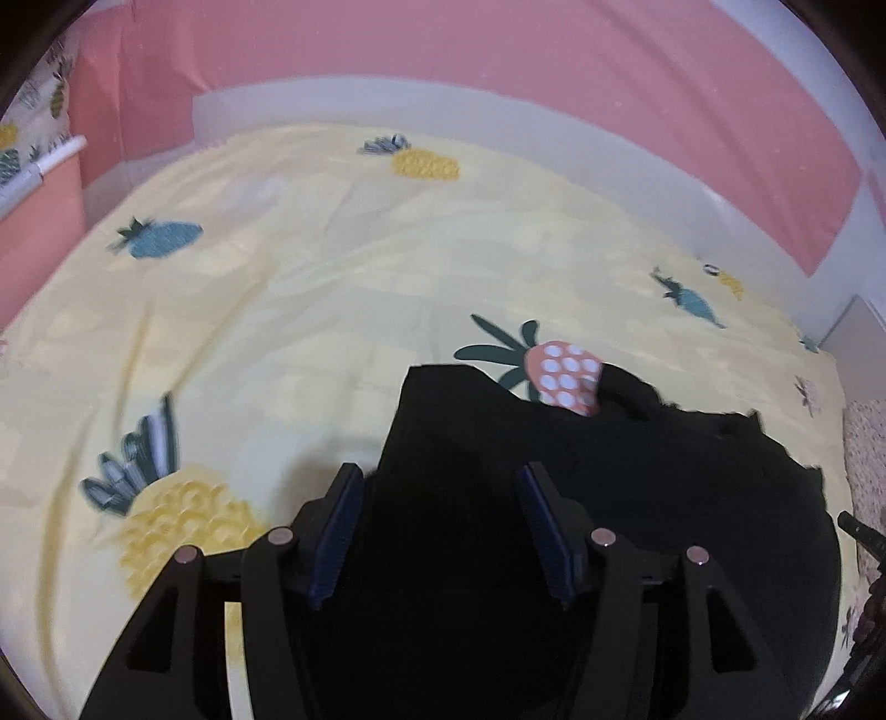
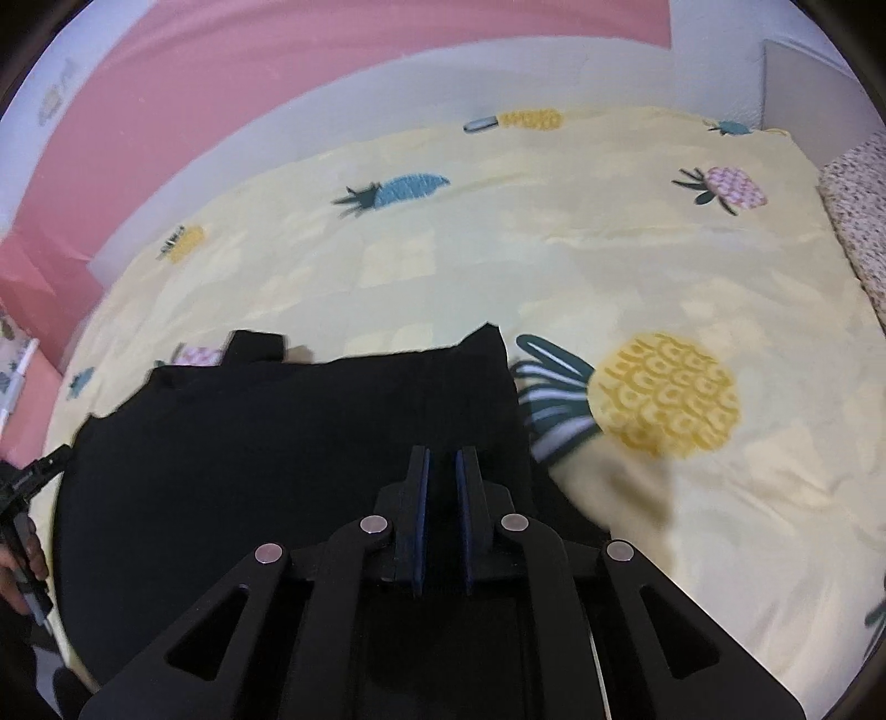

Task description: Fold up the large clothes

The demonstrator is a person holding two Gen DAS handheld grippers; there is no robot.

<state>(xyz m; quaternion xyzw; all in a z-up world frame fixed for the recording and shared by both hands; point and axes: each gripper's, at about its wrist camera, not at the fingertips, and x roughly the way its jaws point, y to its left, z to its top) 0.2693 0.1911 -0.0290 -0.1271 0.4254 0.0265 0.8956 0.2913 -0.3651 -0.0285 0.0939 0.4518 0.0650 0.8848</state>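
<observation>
The left gripper point(image 1: 440, 482) has its jaws spread wide above the black garment point(image 1: 554, 471), near the cloth's left edge, and they press on nothing. The right gripper point(image 2: 443, 462) has its jaws almost pressed together over the cloth's right side; whether they pinch a fold is too dark to tell. The black garment lies flat on the bed, on a yellow sheet point(image 1: 332, 288) with pineapple pictures. Behind the bed stands a pink wall point(image 1: 498, 50).
</observation>
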